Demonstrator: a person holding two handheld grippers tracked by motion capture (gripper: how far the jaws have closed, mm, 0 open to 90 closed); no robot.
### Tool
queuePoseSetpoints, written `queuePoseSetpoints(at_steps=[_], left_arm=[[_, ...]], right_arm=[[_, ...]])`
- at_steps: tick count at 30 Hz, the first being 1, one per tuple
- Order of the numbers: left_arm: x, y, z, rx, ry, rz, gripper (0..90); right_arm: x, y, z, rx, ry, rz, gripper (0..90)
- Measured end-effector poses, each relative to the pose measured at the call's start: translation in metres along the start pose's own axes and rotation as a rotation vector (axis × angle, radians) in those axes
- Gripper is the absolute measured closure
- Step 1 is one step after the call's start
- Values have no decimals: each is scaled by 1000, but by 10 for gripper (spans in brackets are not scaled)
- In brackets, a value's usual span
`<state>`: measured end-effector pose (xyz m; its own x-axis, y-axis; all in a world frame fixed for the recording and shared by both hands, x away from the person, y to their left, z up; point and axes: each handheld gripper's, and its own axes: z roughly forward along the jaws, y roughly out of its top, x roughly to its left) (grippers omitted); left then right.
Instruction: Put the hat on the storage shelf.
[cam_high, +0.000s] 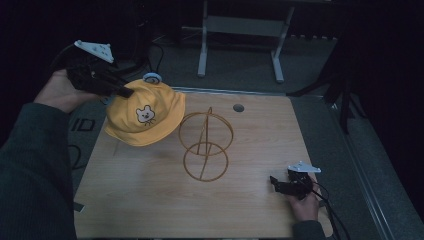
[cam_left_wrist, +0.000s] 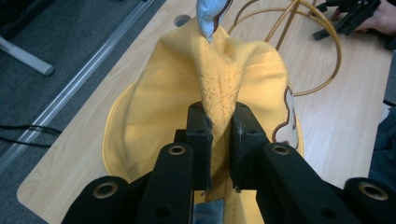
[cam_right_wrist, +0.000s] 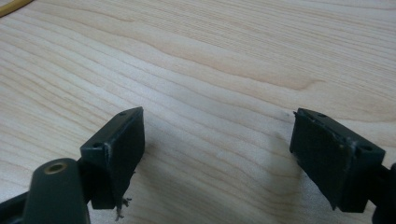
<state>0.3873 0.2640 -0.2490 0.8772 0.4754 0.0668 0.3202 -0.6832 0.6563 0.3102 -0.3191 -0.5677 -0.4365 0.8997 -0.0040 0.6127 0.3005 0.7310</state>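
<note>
A yellow child's hat (cam_high: 142, 112) with a bear patch and a small blue ear hangs over the table's far left corner, held off the wood. My left gripper (cam_high: 125, 91) is shut on the hat's crown; in the left gripper view the yellow cloth (cam_left_wrist: 219, 79) is pinched between the two black jaws, with my left gripper (cam_left_wrist: 219, 122) there. A gold wire stand (cam_high: 206, 145) made of rings rises at the table's middle, just right of the hat. My right gripper (cam_high: 274, 182) rests low near the front right edge, jaws wide open over bare wood (cam_right_wrist: 217, 135).
The wooden table (cam_high: 150, 200) has a round cable hole (cam_high: 238, 107) near its far edge. A grey metal frame (cam_high: 240, 30) stands on the floor behind. Cables trail off the right side by the person's hand.
</note>
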Motion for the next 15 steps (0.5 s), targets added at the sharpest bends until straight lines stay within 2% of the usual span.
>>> queuePoseSetpoints(at_steps=[7, 15], left_arm=[[-1, 1, -7, -28, -5, 1, 799], [-5, 9, -8, -33, -18, 24, 799]], right_arm=[[0, 0, 0, 0, 0, 0, 179], [0, 0, 0, 0, 0, -1, 179]])
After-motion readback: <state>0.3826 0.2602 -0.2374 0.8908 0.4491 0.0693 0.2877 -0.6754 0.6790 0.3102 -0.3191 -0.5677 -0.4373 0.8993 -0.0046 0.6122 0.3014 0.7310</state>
